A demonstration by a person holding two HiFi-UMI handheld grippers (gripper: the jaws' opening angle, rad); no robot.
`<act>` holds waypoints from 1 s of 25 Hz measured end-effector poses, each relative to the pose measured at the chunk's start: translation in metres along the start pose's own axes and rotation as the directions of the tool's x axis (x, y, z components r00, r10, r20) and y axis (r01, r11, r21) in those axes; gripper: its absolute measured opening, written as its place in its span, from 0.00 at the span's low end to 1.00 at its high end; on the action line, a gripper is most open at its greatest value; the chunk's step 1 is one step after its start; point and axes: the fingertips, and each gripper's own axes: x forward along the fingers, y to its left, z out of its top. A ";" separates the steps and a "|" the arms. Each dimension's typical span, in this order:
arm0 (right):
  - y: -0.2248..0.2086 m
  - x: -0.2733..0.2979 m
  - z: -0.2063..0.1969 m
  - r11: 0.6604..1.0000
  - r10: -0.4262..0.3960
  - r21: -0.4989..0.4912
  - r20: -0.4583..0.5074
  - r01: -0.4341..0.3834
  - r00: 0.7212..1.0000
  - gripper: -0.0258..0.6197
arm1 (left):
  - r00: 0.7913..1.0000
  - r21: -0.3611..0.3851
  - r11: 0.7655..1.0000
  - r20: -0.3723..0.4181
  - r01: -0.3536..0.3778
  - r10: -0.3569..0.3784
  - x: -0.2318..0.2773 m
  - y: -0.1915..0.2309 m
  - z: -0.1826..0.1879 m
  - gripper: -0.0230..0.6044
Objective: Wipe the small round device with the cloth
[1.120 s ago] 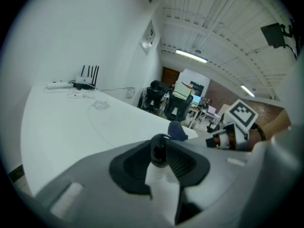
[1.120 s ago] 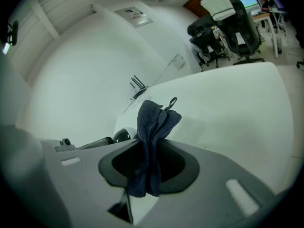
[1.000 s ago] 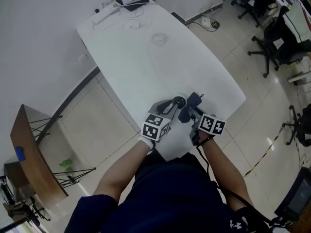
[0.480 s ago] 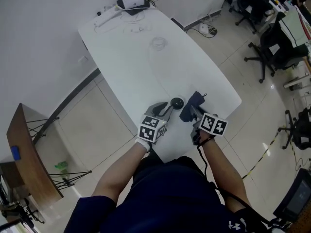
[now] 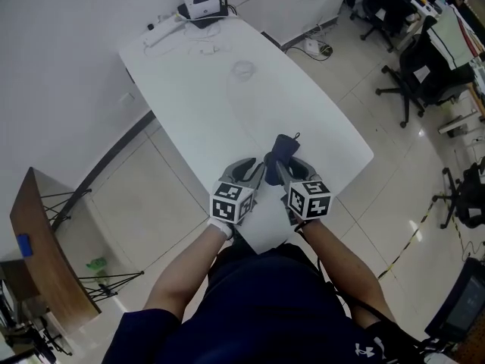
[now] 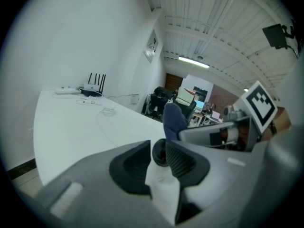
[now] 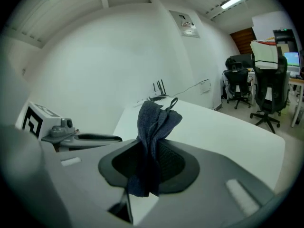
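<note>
Nearest the person, the left gripper (image 5: 255, 171) has its fingers pinched on the small round device (image 6: 158, 152), a black disc held edge-on over the near end of the white desk (image 5: 220, 112). Just beside it, the fingers of the right gripper (image 7: 151, 161) clamp the dark blue cloth (image 7: 154, 120), which is bunched, its free end standing up past the fingertips. Judgement: the wipe is about to begin. To do it well, hold the device steady, lay the loose cloth end on its exposed face and rub lightly, so the disc does not slip from its narrow grip. At the far end sits a router (image 5: 202, 4), well apart.
</note>
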 end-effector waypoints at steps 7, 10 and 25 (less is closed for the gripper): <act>-0.024 -0.015 -0.038 0.981 -0.093 0.171 0.022 0.088 0.995 0.20 | 0.999 -0.008 1.000 -0.033 0.004 -0.005 0.012 0.006 -0.006 0.19; -0.032 -0.012 -0.056 0.953 -0.083 0.294 -0.006 0.081 0.997 0.20 | 0.999 -0.005 1.000 -0.044 0.026 -0.026 0.019 0.002 -0.007 0.19; -0.084 0.006 -0.093 0.838 -0.003 0.533 -0.214 0.119 0.977 0.20 | 0.999 -0.019 1.000 -0.051 0.015 -0.016 0.024 0.002 -0.011 0.19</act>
